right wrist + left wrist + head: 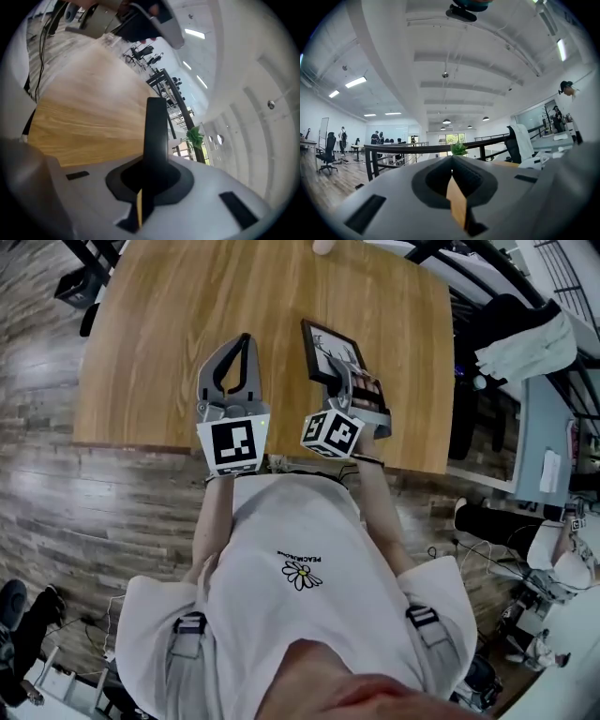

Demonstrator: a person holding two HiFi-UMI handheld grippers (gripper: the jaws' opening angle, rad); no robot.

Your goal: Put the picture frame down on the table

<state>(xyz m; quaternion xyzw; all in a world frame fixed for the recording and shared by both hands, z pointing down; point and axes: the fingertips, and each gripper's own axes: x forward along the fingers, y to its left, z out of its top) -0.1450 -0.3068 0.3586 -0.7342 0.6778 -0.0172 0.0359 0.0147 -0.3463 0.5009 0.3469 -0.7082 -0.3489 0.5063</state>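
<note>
Right gripper (343, 373), clamped on the picture frame (324, 343), holds it tilted over the worktop (159, 343), long axis running away; left gripper (246, 339) closed, empty.

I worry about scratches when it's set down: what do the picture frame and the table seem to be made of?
The picture frame: black, matte-looking border, plastic or painted wood; can't tell which. The table: light wood or wood-look laminate, smooth, with visible grain streaks.
</note>
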